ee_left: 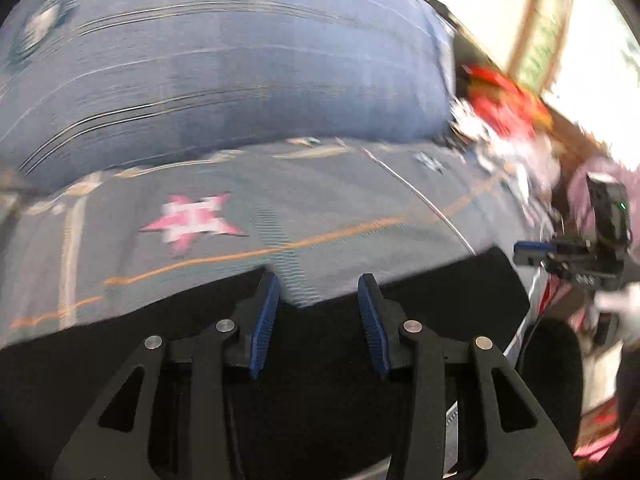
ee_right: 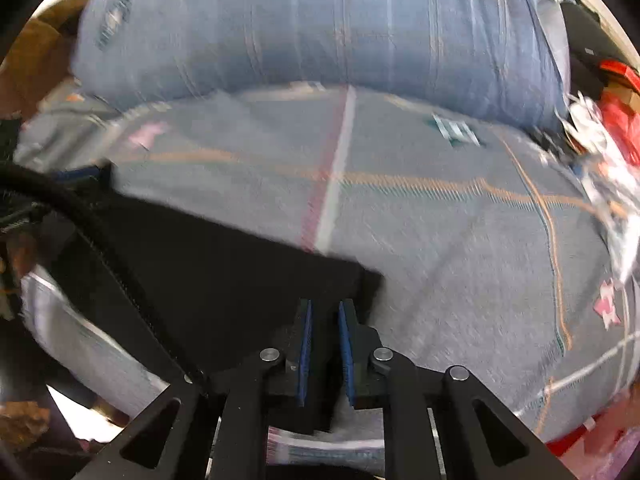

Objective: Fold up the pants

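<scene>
Black pants [ee_left: 328, 360] lie on a grey patterned bedspread [ee_left: 340, 200], seen blurred in both views. In the left wrist view my left gripper [ee_left: 319, 280] is open, its blue pads over the pants' far edge, nothing clamped. My right gripper [ee_left: 532, 252] shows at the right of that view, near the pants' right corner. In the right wrist view my right gripper [ee_right: 325, 306] has its pads a narrow gap apart over a corner of the black pants [ee_right: 224, 272]; whether cloth is pinched is unclear.
A large blue-grey pillow [ee_left: 224, 64] lies across the back of the bed, also in the right wrist view [ee_right: 320, 24]. Red and white clutter [ee_left: 504, 112] sits at the bed's right edge. A black cable [ee_right: 100, 240] crosses the left of the right wrist view.
</scene>
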A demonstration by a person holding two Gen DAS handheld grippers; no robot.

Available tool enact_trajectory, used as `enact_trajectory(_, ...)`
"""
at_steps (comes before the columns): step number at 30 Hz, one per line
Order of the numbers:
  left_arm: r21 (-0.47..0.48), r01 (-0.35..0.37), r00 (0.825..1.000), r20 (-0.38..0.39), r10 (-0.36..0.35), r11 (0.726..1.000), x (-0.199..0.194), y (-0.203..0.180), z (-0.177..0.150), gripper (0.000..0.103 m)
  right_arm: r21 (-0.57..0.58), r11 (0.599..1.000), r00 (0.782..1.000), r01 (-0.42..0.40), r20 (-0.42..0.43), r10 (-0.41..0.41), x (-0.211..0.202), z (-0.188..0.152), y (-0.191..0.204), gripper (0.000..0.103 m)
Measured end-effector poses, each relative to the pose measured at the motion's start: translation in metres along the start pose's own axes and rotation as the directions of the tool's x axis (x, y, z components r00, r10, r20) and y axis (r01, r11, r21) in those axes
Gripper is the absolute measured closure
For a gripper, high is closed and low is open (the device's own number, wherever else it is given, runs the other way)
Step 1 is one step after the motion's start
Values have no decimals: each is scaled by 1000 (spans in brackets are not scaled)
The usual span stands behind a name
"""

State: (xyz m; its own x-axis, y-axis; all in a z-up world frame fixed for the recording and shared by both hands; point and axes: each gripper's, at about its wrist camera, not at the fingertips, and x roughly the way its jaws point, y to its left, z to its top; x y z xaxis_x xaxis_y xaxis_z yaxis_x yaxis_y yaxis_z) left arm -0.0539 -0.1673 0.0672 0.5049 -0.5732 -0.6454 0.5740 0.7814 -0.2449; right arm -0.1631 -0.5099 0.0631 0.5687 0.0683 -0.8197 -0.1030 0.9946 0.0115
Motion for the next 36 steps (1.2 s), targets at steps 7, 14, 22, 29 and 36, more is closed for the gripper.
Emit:
enact_trajectory(7, -113, -106, 994, -17, 104, 988, -20, 51, -20, 53, -21, 900, 889, -435, 150, 434, 13, 45, 73, 57)
enact_trajectory(14, -117, -178, 984, -30, 176, 977, -27, 69, -36, 53, -128, 810, 812, -573, 43, 582, 78, 89, 176, 57)
enact_trajectory(22, -160, -166, 986, -43, 162, 973, -17, 86, -38, 53, -87, 747, 752, -659, -32, 659, 131, 114, 200, 73)
enact_trajectory(29, -198, -142, 990, -28, 139, 970, -7, 94, -49, 53, 20, 747, 746, -665, 55, 663, 154, 121, 187, 87)
enact_trajectory(36, -167, -148, 987, 39, 157, 975, -9, 91, -60, 52, 71, 750, 753, -658, 92, 652, 163, 115, 181, 91)
